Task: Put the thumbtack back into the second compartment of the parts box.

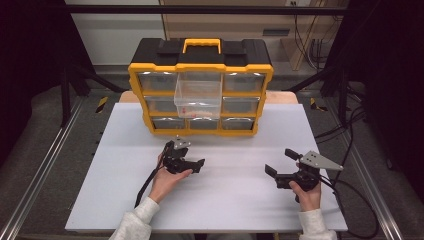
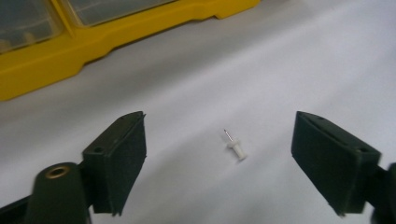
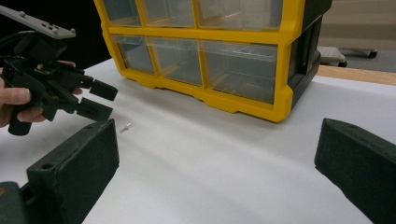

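We note a white pin [image 2: 235, 147] lying on its side on the tabletop [image 1: 225, 200], in front of the organizer [image 1: 201, 85] and apart from it. The left gripper [image 2: 219, 161] hangs low over the pin, fingers [image 2: 119, 158] wide; the pin sits between them, untouched. The right gripper [image 1: 280, 162] rests further from the organizer, well apart from the pin, fingers wide, nothing in them. One clear drawer [image 1: 198, 95] sticks out of the organizer's middle column.
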A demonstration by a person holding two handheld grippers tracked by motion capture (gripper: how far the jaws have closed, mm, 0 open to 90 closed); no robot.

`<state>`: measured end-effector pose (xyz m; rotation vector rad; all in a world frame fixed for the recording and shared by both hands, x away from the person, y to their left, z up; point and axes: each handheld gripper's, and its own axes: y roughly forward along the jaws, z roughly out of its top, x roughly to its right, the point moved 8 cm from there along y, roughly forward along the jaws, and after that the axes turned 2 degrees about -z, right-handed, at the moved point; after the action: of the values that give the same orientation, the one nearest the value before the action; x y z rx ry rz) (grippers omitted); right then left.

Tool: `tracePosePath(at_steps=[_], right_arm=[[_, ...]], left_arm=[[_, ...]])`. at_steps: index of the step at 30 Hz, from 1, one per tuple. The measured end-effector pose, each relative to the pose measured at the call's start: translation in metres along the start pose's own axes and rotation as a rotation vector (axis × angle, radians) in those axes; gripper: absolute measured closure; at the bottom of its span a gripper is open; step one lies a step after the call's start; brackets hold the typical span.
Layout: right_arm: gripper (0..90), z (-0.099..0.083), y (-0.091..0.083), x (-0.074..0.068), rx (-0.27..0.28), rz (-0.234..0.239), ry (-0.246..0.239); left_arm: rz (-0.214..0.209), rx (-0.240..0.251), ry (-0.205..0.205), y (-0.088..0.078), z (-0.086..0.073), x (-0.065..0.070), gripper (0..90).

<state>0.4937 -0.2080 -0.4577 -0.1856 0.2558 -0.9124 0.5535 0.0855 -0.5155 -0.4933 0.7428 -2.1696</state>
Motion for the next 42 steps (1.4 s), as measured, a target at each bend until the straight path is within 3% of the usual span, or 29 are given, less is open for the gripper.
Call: tracePosePath(at_steps=[6,10,15,22,30,42], right_arm=[[0.2,0.0,0.0,0.0,-0.002,0.001,-0.002],[0.2,0.0,0.0,0.0,0.0,0.001,-0.004],[0.3,0.0,0.0,0.0,0.0,0.002,-0.003],[0.2,0.0,0.0,0.0,0.0,0.001,-0.003],[0.3,0.0,0.0,0.0,0.0,0.001,-0.002],[0.3,0.001,0.0,0.0,0.003,0.002,-0.002]], left_arm=[[0.022,-0.027,-0.011,0.009,-0.008,0.0,32.8],[0.006,-0.031,-0.016,0.011,-0.01,0.003,46.1],[-0.005,-0.043,-0.017,0.015,-0.012,0.007,56.5],[-0.01,-0.049,-0.008,0.018,-0.013,0.01,69.1],[0.026,-0.058,0.032,0.019,-0.014,0.009,82.7],[-0.011,-0.027,0.05,0.008,-0.008,0.011,85.1]])
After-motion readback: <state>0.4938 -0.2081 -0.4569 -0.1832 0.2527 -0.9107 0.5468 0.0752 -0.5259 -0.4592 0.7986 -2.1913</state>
